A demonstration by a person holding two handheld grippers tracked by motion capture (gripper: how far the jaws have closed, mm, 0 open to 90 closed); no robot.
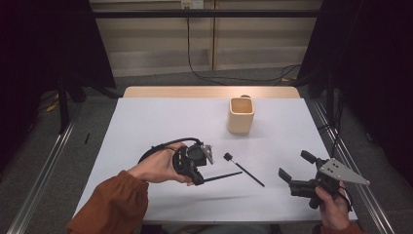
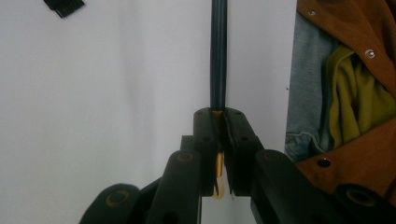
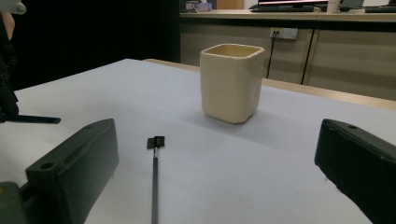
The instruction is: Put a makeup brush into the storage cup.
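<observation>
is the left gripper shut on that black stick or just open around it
Shut on it: in the left gripper view the left gripper has its jaws pressed together on the end of the black stick, which juts straight out beyond them.

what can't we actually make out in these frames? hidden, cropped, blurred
- Held stick: its gripped end is hidden between the left gripper jaws in the left gripper view; its far end is cut off by the top edge.
- Loose brush: the bottom edge crops its handle in the right gripper view.
- Cup: high view doesn't show its bottom inside.

Left gripper [image 1: 198, 179] jaws clamped shut, held low; right gripper [image 1: 291, 176] jaws spread wide
</observation>
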